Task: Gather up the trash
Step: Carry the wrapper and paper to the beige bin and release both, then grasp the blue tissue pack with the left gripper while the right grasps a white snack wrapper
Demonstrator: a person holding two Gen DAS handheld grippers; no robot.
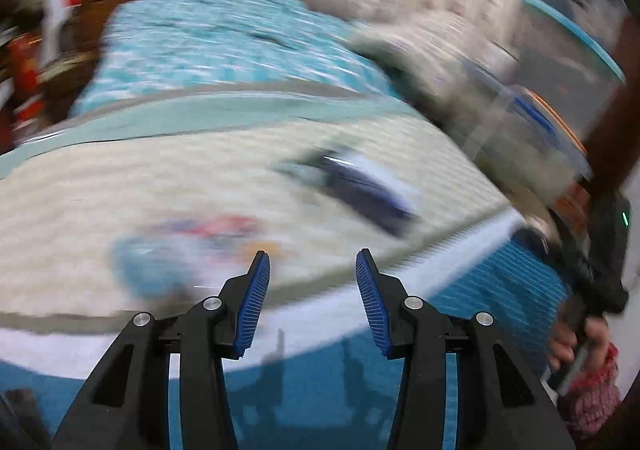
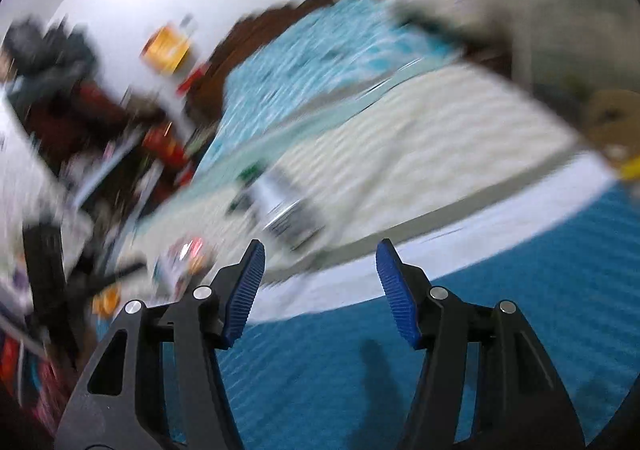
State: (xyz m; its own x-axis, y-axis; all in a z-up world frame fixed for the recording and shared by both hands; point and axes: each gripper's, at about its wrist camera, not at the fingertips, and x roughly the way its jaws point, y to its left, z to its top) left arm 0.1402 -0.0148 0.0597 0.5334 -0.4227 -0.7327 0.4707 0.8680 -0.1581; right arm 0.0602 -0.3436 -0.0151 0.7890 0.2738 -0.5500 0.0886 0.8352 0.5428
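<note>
- On the bed (image 1: pixel 168 177), a cream ribbed blanket spreads widest, with a turquoise patterned cover (image 1: pixel 208 45) behind it and a teal sheet in front; white wall and dark cluttered shelves (image 2: pixel 80 121) lie beyond. Heavy blur smears both views.
- Right of the bed stands a clear bin (image 1: pixel 536 121) with a blue and orange rim, probably where the trash goes.
- Trash lies on the blanket: a dark-and-white wrapper (image 1: pixel 360 189), also seen from the right wrist (image 2: pixel 288 209), and a smaller colourful wrapper (image 1: pixel 200 238) nearer the left gripper.
- Left gripper (image 1: pixel 312 290) is partly parted and empty, hanging over the blanket's edge.
- Right gripper (image 2: pixel 320 286) is likewise parted, nothing between its pads; a hand (image 1: pixel 580 342) holds its handle.
- To do this well, I judge: slow down until the view steadies, centre one wrapper between the pads, press lightly into the soft blanket, close without pinching fabric.
</note>
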